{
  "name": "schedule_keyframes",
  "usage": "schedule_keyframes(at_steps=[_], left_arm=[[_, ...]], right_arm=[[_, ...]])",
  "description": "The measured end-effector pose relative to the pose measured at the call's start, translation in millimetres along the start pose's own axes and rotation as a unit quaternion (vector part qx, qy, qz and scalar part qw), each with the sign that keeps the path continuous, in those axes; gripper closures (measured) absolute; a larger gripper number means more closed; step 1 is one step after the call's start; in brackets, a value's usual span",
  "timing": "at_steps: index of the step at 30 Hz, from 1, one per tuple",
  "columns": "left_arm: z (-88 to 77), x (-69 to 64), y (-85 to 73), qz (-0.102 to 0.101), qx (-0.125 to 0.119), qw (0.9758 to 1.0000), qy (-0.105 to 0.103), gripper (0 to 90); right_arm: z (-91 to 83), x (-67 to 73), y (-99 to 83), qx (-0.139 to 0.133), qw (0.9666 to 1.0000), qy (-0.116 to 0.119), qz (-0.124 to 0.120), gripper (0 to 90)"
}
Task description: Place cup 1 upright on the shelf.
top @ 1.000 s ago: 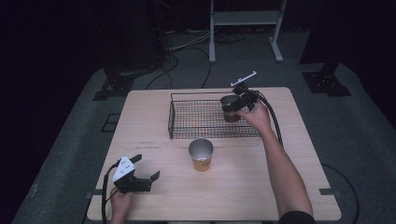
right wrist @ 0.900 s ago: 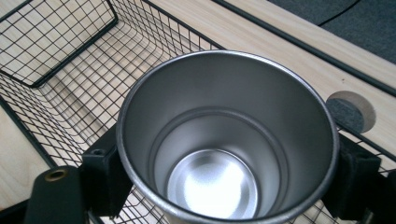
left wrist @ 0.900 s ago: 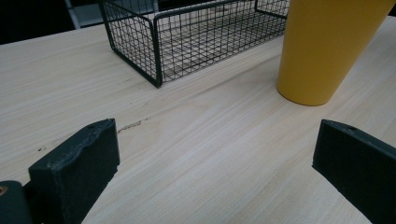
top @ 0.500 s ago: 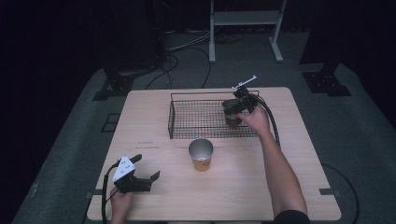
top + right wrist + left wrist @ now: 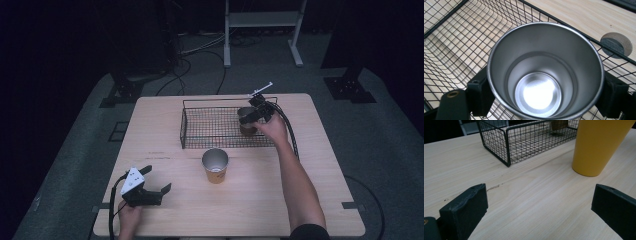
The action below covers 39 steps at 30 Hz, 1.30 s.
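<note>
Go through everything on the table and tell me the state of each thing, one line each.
Left hand-held gripper: open, holding nothing, low over the table.
Right hand-held gripper: jaws on both sides of the steel cup, just been easing open.
Steel cup: upright, empty, in the basket.
Basket: on the table, holds the steel cup.
Yellow cup: upright on the table in front of the basket, free.

Dim, dark-edged high view; sharp close-ups, glare in the cup (image 5: 537, 93).
</note>
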<state>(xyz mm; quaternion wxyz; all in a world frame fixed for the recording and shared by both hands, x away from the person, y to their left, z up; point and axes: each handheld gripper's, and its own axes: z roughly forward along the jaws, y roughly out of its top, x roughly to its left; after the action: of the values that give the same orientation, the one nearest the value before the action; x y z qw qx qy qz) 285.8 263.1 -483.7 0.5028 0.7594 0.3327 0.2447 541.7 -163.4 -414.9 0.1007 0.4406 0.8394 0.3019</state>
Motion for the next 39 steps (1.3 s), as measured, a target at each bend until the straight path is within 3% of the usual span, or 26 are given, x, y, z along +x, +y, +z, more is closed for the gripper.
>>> schedule_keyframes(at_steps=[13, 39], left_arm=[[0.0, 0.0, 0.0, 0.0, 0.0, 1.0, 0.0, 0.0], [0.4, -0.2, 0.3, 0.002, 0.003, 1.0, 0.0, 0.0]], right_arm=[[3.7, 0.7, -1.3, 0.008, 0.9999, -0.005, -0.004, 13.3], [-6.1, 2.1, -9.8, -0.014, 0.9999, 0.003, -0.007, 12.1]])
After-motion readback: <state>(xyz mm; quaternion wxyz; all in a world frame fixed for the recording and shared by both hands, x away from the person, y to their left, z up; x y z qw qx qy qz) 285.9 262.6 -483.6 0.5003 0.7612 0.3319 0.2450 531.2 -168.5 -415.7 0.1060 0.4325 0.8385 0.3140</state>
